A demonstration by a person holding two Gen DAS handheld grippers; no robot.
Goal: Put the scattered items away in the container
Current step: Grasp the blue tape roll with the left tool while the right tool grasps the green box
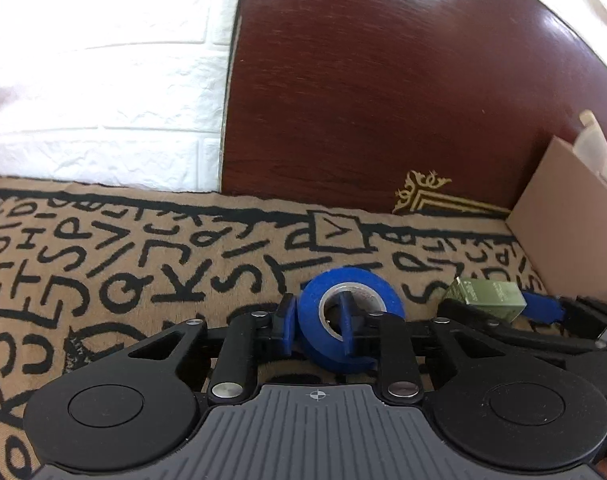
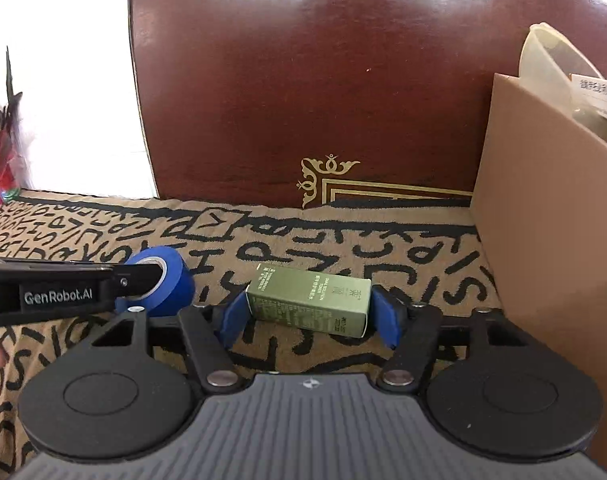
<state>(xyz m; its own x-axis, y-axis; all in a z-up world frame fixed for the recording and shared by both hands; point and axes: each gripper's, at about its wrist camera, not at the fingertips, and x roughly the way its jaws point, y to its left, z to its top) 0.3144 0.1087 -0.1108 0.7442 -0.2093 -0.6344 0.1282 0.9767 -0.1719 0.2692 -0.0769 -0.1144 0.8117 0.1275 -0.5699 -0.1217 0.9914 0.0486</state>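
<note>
Left gripper (image 1: 317, 326): I have it clenched on the tape (image 1: 353, 312), one finger through the core.
Right gripper (image 2: 309, 312): I have it grasping the box (image 2: 309, 304).

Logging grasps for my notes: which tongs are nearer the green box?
Right. The right tongs straddle the green box, a blue finger at each end. The left tongs are off to its left, pinching the blue tape roll's wall.

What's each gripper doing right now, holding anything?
Left gripper: shut on the blue tape roll, one of its fingers through the core, one outside the wall.
Right gripper: fingers flank the green box; firm grip cannot be told.
</note>
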